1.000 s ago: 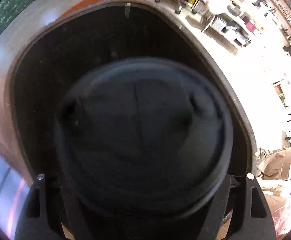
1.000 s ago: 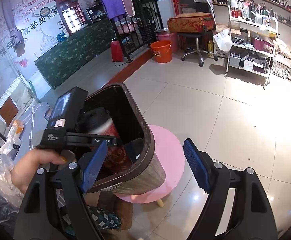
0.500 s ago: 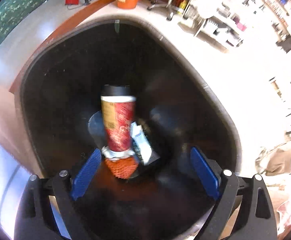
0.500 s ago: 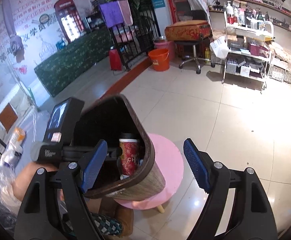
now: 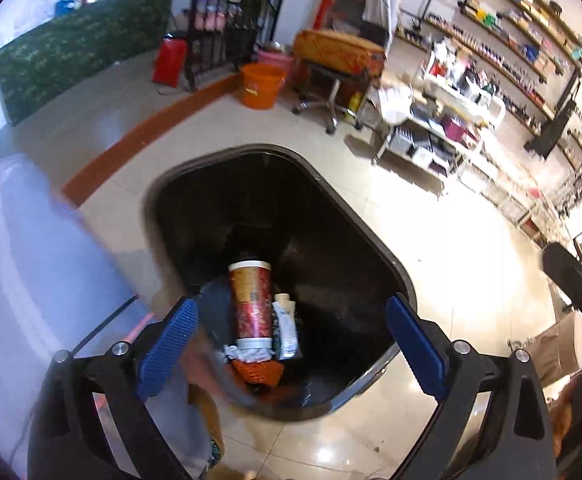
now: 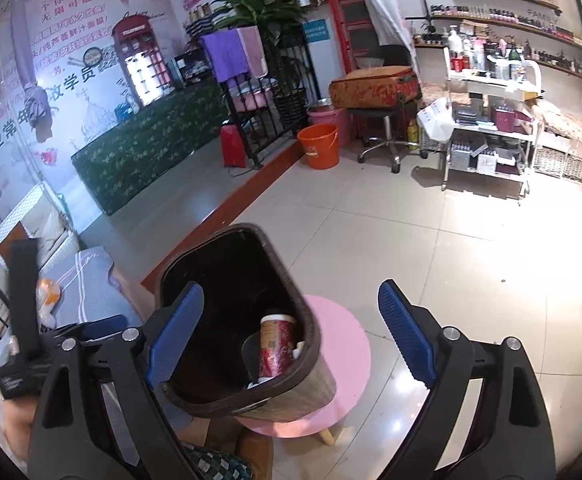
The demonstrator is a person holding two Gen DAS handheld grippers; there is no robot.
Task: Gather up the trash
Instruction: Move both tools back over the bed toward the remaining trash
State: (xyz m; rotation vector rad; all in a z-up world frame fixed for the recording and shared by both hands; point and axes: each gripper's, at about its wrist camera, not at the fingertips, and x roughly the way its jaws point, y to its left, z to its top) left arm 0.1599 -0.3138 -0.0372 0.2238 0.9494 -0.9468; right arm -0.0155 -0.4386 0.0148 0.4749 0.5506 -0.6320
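A dark trash bin (image 5: pixel 231 208) stands on a round pink stool (image 6: pixel 343 344). Inside it a red paper cup (image 5: pixel 251 304) leans among a black lid (image 5: pixel 215 304), a white wrapper (image 5: pixel 287 328) and an orange net (image 5: pixel 257 372). My left gripper (image 5: pixel 289 312) hovers above the bin's near rim; its jaws are opening and nothing is between the blue pads. My right gripper (image 6: pixel 291 292) looks at the bin (image 6: pixel 307 392) and the cup (image 6: pixel 277 348) from further back, jaws also opening around empty air.
An orange bucket (image 6: pixel 319 146), a swivel stool carrying a suitcase (image 6: pixel 375 88) and a white trolley (image 6: pixel 491 128) stand across the tiled floor. A green-covered counter (image 6: pixel 151 140) lines the far left. A grey-blue cloth surface (image 5: pixel 31 260) lies left of the bin.
The left gripper let go of the red cup, which dropped into the bin, then pulled up and back out of it with wider jaws. The right gripper rose slightly and opened wider.
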